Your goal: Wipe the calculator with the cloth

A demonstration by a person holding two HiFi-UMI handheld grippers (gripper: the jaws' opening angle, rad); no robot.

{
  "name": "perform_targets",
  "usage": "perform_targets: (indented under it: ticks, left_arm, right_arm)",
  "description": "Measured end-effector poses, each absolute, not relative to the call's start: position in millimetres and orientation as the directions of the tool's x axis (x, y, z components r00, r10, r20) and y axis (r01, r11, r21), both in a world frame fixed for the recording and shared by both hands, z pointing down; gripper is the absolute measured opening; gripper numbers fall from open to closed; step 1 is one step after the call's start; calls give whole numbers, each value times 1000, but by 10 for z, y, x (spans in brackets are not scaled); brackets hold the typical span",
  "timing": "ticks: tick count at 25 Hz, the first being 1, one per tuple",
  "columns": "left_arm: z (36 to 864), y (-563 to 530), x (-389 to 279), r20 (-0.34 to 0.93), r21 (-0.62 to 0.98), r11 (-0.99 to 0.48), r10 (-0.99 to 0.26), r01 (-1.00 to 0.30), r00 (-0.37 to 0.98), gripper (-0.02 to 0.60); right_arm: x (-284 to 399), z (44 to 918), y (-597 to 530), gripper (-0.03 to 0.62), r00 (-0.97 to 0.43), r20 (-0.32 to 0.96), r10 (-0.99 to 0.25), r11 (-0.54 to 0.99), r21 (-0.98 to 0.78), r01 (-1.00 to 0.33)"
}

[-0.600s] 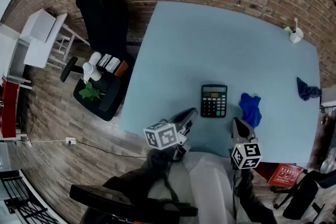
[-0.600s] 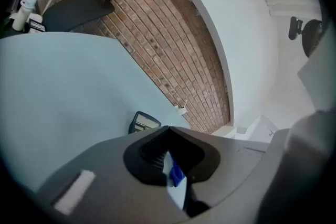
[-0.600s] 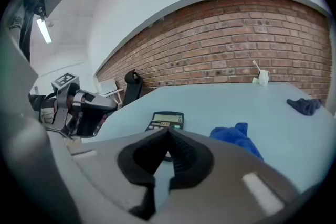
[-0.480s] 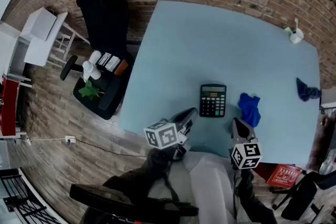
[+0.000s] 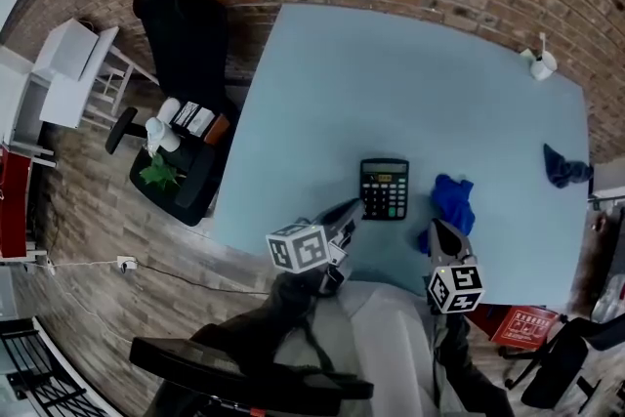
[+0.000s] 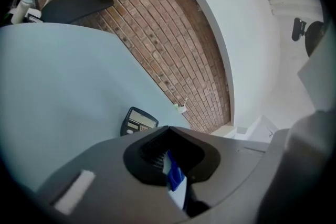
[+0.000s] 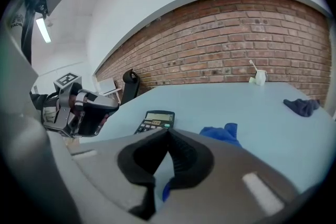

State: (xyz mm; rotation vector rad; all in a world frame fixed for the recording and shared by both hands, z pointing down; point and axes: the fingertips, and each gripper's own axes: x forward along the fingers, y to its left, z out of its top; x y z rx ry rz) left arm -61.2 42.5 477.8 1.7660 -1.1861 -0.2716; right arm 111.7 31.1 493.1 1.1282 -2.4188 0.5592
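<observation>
Left gripper and right gripper, both closed and empty, hover over the counter. The calculator lies just ahead between them and the blue cloth just beyond the right gripper. Wiping seemingly not begun.

One calculator, two blue cloths, two hand-held grippers.

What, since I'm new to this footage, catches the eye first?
A black calculator lies on the pale blue table, with a bright blue cloth just right of it, not touching. The left gripper and right gripper, both shut and empty, point towards them from the table's near edge.
</observation>
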Motion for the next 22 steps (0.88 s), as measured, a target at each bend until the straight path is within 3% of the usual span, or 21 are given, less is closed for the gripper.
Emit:
perform_targets:
  ticks: [7, 14, 18, 22]
  left_arm:
    - [4785, 372, -628, 296, 805, -83, -802, -587, 519, 8]
    - [4861, 332, -694, 289, 821, -64, -811, -567, 509, 8]
    - [4913, 278, -681, 304, 817, -61, -800, -573, 518, 26]
    - [5084, 210, -620, 376, 797, -51, -738, -601, 561, 178]
  right_arm:
    - [1239, 4952, 210, 2, -536, 491, -687, 526, -173, -833]
    - [1926, 4981, -12, 13, -370, 507, -779, 492, 128, -861]
    - [2099, 5242, -99, 214, -363, 578, -731, 461, 26, -887]
    - [1915, 5668, -64, 256, -384, 698, -605, 533, -4, -846]
